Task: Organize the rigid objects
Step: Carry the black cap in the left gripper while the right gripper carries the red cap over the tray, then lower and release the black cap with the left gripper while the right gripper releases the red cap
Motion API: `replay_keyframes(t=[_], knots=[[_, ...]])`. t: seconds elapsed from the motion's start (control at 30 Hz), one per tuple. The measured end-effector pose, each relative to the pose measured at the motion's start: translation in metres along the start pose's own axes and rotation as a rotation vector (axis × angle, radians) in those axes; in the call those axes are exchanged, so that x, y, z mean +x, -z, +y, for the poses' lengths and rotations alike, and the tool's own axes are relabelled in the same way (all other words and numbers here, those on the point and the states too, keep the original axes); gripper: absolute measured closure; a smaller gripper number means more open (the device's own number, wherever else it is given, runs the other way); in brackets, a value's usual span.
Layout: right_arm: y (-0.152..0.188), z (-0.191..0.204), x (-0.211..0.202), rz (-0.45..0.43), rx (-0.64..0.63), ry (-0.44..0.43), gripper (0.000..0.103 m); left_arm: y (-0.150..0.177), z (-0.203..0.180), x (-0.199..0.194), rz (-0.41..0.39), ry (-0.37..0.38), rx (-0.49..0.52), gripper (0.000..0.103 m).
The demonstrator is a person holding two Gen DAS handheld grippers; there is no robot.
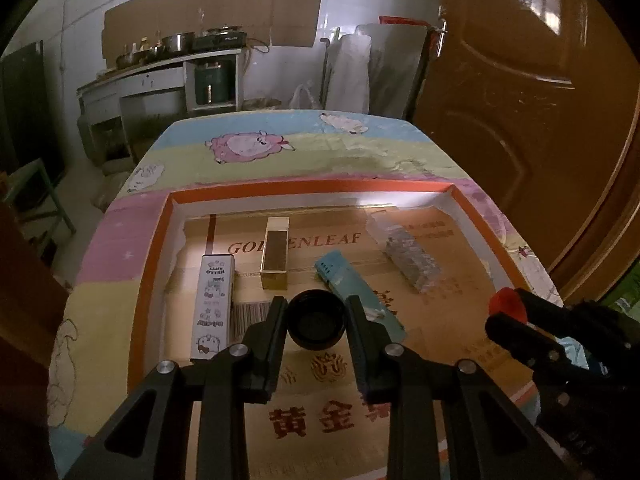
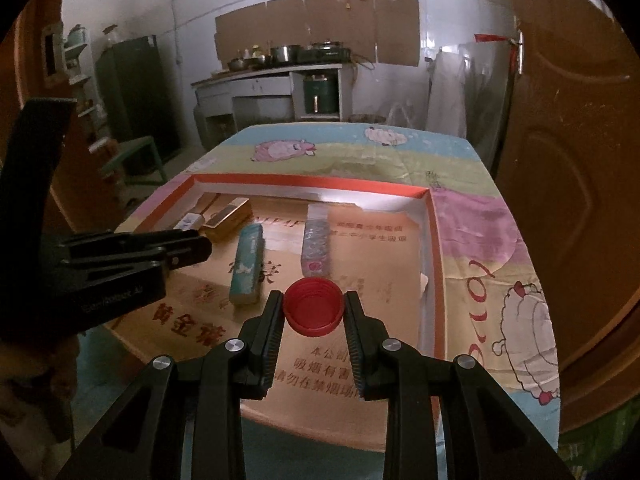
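Observation:
My left gripper is shut on a black bottle cap, held over the orange-rimmed tray. My right gripper is shut on a red bottle cap, over the tray's right half; the same red cap shows at the right of the left wrist view. In the tray lie a white cartoon-print box, a gold box, a light blue box and a clear patterned box.
The tray sits on a table under a sheep-print cloth. A brown door stands close on the right. Behind the table are a counter with pots and a green chair at the left.

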State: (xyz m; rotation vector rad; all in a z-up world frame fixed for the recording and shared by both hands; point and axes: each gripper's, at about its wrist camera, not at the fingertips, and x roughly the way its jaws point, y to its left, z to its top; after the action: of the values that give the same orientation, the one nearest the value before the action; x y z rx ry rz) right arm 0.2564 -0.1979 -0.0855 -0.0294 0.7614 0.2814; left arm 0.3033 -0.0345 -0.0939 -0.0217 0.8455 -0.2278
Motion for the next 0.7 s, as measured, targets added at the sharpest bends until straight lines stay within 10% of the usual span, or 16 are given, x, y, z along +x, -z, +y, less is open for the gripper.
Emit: replay_keyframes(t=[0.7], knots=[[0.002,-0.007,0.029,0.047,0.035,0.004,0.073,0.007,0.008,0.023,0.038,-0.004,-0.011,0.073]])
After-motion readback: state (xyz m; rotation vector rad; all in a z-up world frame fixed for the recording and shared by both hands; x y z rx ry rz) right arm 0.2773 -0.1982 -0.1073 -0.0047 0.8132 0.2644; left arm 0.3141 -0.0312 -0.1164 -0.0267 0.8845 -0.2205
